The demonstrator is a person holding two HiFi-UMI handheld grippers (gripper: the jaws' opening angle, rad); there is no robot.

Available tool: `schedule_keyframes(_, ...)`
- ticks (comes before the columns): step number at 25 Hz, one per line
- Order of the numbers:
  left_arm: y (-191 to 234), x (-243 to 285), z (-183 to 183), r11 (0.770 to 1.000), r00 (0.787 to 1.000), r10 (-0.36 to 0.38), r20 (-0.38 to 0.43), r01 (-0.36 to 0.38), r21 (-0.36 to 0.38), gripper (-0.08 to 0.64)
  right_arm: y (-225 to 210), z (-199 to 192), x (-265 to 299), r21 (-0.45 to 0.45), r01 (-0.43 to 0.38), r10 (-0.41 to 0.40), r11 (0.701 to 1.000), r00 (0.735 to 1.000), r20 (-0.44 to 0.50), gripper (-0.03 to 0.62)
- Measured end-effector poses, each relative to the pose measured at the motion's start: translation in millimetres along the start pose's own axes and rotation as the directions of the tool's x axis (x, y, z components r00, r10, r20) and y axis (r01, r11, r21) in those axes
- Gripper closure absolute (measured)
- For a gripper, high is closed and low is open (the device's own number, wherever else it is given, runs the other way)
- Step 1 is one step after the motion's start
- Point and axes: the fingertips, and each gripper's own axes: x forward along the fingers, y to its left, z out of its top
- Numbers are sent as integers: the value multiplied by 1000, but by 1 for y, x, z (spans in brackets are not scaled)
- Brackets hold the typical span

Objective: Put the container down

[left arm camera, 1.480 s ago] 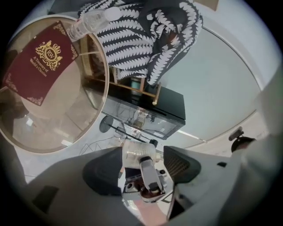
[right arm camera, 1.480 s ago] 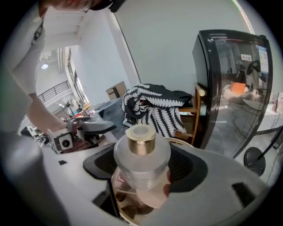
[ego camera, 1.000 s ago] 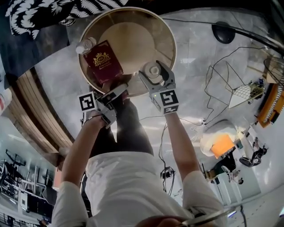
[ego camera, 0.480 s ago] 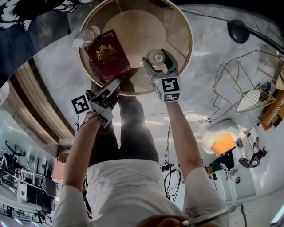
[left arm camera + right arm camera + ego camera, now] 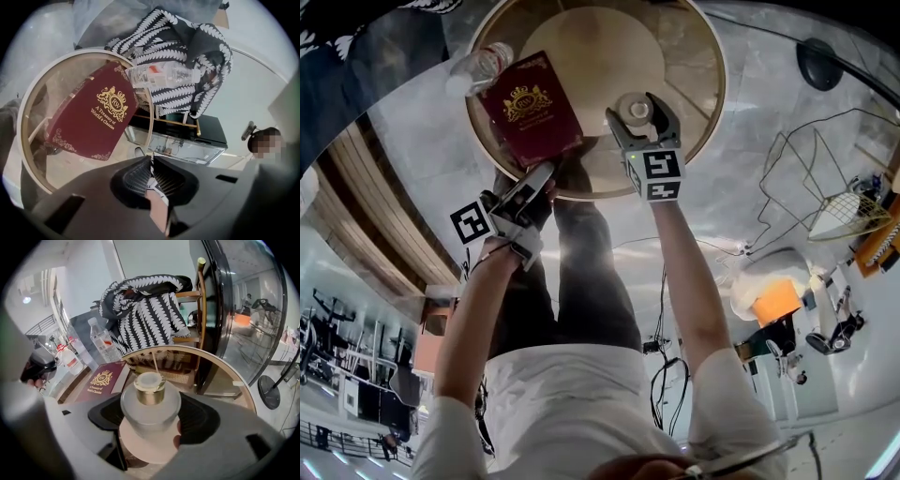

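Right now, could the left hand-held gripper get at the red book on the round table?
Probably yes. The left hand-held gripper sits at the table rim just short of the red book, nothing between them, but its jaws have just closed empty, so it must reopen first.

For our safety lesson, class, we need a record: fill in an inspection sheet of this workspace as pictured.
Surface: round glass table, gold rim.
Job's things: frosted container, gripped over the table; touchdown unclear.
Clutter: burgundy book on table; water bottle at its rim.
Grippers: right hand-held gripper shut on container; left hand-held gripper just closed, empty, at table's edge.
Cables: cables loose on floor.
Surroundings: patterned throw over chair, wire stand.
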Motion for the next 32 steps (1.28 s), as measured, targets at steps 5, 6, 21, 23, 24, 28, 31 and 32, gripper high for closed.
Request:
schedule_keyframes(5,-1,-2,4,999,1000,18,-11,-17,35,537,-1,-11,5,-9,21,-21,1000,1000,-10,259)
schedule_keyframes(6,-2,-2,5,999,1000,17,-6,-17,34,537,-1,-12,6,-10,22,-22,1000,1000,-11,259)
schedule_keyframes(21,5,3,-1,999,1000,17,-20,-17,31,537,4,-22,14,-48,38,-37,998,999,15,259)
schedule_keyframes(23,5,3,-2,999,1000,17,-23,-17,34,537,5,-25,13,-68,42,-41,997,999,12,259)
schedule_keyframes(24,4,3,-3,999,1000,16,-25,-16,35,537,5,-26,12,-81,45,-44,996,999,12,259)
schedule_keyframes(28,5,3,-6,999,999,21,-32,-20,38,538,8,-32,11,-133,63,-62,989,998,9,259)
schedule_keyframes(31,5,3,-8,999,999,20,-33,-19,41,538,8,-36,11,-199,80,-83,977,996,-10,258)
schedule_keyframes(32,5,4,-9,999,999,19,-34,-17,42,538,8,-36,10,-217,83,-87,973,996,-10,258)
